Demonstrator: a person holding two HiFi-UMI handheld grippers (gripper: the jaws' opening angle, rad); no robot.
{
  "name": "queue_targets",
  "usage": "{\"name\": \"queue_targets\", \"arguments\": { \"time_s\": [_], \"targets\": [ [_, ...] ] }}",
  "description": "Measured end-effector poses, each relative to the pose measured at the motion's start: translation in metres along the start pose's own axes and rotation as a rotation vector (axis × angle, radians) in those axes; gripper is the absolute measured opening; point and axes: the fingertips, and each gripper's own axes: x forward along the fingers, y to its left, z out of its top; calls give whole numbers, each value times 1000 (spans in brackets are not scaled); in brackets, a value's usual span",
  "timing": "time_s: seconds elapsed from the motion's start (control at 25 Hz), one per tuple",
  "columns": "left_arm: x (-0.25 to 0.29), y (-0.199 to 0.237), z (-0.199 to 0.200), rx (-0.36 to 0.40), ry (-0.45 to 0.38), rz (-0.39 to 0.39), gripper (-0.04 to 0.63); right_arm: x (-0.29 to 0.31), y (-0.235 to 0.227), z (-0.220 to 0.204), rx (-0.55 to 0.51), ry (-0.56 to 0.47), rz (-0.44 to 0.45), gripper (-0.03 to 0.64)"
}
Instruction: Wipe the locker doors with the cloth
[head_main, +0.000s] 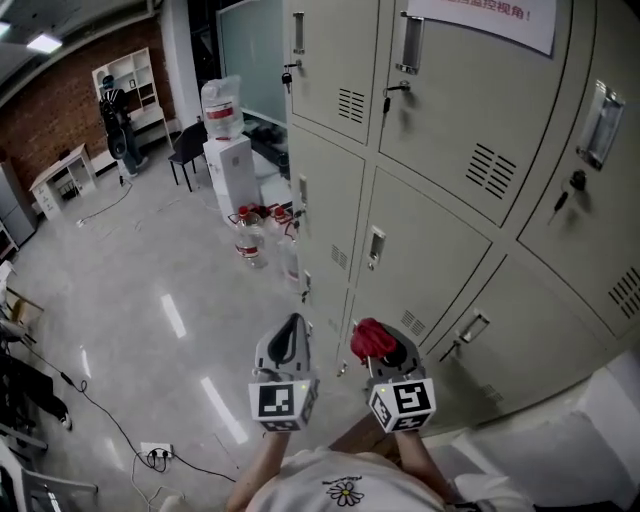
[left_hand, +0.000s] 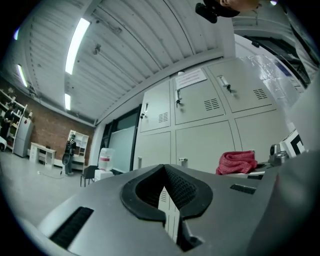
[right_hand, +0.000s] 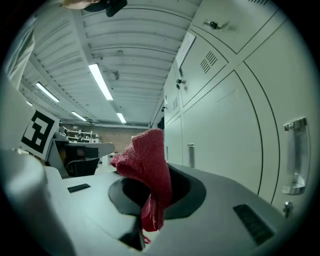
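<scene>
Red cloth (head_main: 371, 338) is held pinched in the right tool (head_main: 385, 352) and is bunched above its jaws, close to the lower grey locker doors (head_main: 425, 250). Contact between cloth and doors cannot be told. The left tool (head_main: 292, 322) is held alongside, its jaws pressed together on nothing.

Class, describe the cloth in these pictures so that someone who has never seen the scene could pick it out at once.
Start at the wall of grey locker doors and look down to the two hand-held grippers before the lowest row. The cloth is the crumpled red bundle pinched in the right gripper; the left gripper beside it holds nothing.
</scene>
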Motion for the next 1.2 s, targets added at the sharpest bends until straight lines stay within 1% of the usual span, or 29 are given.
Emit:
{"name": "queue_targets", "arguments": {
  "time_s": [0.12, 0.32, 0.56, 0.68, 0.84, 0.96, 1.2],
  "targets": [
    [14, -12, 9, 16, -15, -56, 17, -6, -14, 3, -12, 1, -65, 29],
    [35, -31, 17, 11, -33, -159, 17, -16, -34, 15, -47, -9, -178, 29],
    [48, -43, 34, -1, -57, -246, 17, -27, -47, 39, -105, -16, -269, 29],
    [50, -53, 47, -1, -71, -293, 17, -38, -55, 54, -109, -32, -323, 29],
    [57, -83, 69, 12, -84, -419, 17, -46, -63, 79, -103, -70, -384, 29],
    [62, -111, 95, 1, -136, -495, 17, -54, -71, 109, -132, -114, -410, 29],
    [64, -164, 172, -13, -311, -615, 15, -94, -95, 181, -190, -189, -490, 29]
  ]
}}
